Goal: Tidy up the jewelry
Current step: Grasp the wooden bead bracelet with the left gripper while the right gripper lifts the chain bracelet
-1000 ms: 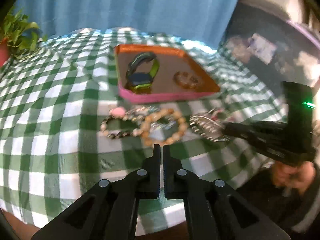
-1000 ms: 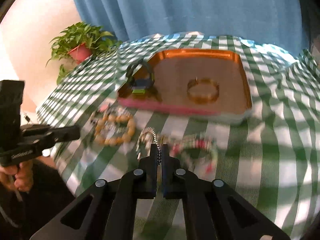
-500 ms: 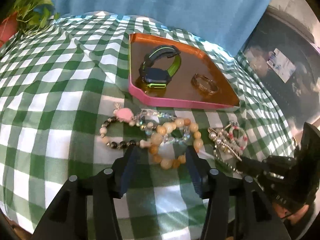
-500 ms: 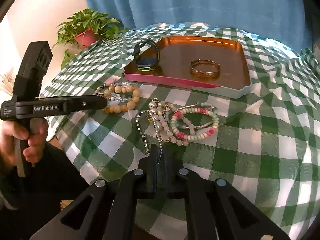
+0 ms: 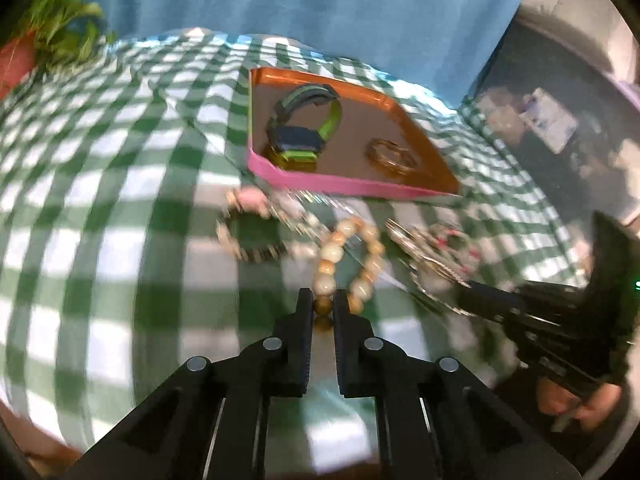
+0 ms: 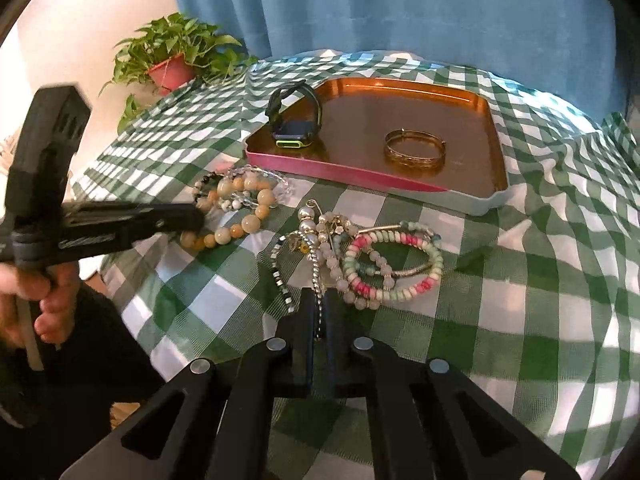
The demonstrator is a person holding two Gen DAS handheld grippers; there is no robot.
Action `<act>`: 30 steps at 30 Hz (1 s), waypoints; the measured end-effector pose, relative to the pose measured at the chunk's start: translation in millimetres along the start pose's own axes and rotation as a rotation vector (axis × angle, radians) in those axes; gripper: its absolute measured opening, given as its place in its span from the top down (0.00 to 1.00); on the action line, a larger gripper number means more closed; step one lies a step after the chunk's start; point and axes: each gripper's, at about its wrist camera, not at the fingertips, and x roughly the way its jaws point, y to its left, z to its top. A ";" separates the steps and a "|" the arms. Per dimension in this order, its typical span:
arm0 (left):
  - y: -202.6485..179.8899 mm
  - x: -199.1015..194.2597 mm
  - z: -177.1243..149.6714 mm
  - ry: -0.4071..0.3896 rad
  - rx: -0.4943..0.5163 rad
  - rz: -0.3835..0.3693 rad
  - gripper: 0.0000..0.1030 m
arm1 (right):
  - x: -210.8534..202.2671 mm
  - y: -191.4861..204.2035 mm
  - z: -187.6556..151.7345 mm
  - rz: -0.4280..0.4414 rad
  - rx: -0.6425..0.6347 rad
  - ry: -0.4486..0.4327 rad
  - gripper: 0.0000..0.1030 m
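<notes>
**Both grippers pinch jewelry in front of the tray**

Nearest, the left gripper point(image 5: 323, 307) has its fingers narrowed around a brown bead of the tan bead bracelet point(image 5: 352, 256), which lies on the green checked tablecloth point(image 5: 120, 208). The right gripper point(image 6: 319, 312) has its fingers almost together on the silver chain point(image 6: 318, 276) at the near edge of a tangled heap that includes the pink and mint bracelet point(image 6: 394, 266). Left of the tan beads lies a dark and white bead bracelet point(image 5: 244, 236). Farther back sits the copper tray point(image 6: 494, 140) with a pink near wall, holding a green-banded watch point(image 6: 295, 120) at its left and a gold bangle point(image 6: 414, 152) to the right. Beyond, a potted plant point(image 6: 172, 60) stands at far left before a blue curtain point(image 6: 400, 8).
</notes>
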 end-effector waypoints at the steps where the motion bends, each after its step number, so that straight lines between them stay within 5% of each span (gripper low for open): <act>1: -3.6 -3.3 -5.4 0.011 0.006 -0.017 0.90 | -3.0 1.1 -3.4 -0.002 -0.005 0.002 0.96; 8: -29.2 -8.0 -22.8 -0.002 0.147 0.083 0.83 | -14.3 3.6 -23.0 -0.017 -0.025 0.024 0.96; 12: -36.4 5.3 -21.3 0.035 0.178 0.079 0.31 | -16.3 -0.2 -21.0 -0.024 -0.008 0.002 0.93; 16: -51.9 18.7 -18.6 0.040 0.259 0.093 0.28 | -9.9 7.4 -14.4 -0.012 -0.038 -0.013 0.65; 21: -59.7 34.4 -9.9 0.027 0.327 0.169 0.30 | 1.9 15.9 -8.8 -0.049 -0.086 -0.007 0.64; 24: -43.8 31.3 3.6 0.003 0.249 0.173 0.74 | 4.8 20.8 -9.4 -0.093 -0.143 -0.014 0.65; 27: -22.6 28.1 12.7 0.015 0.134 0.062 0.75 | 5.1 21.2 -8.2 -0.088 -0.152 -0.016 0.75; 28: -21.8 27.8 12.9 0.014 0.130 0.057 0.75 | 5.3 17.6 -6.6 -0.114 -0.140 -0.019 0.91; 30: -26.3 27.6 11.1 0.009 0.147 0.063 0.76 | 5.3 8.8 -3.7 -0.082 -0.094 -0.013 0.98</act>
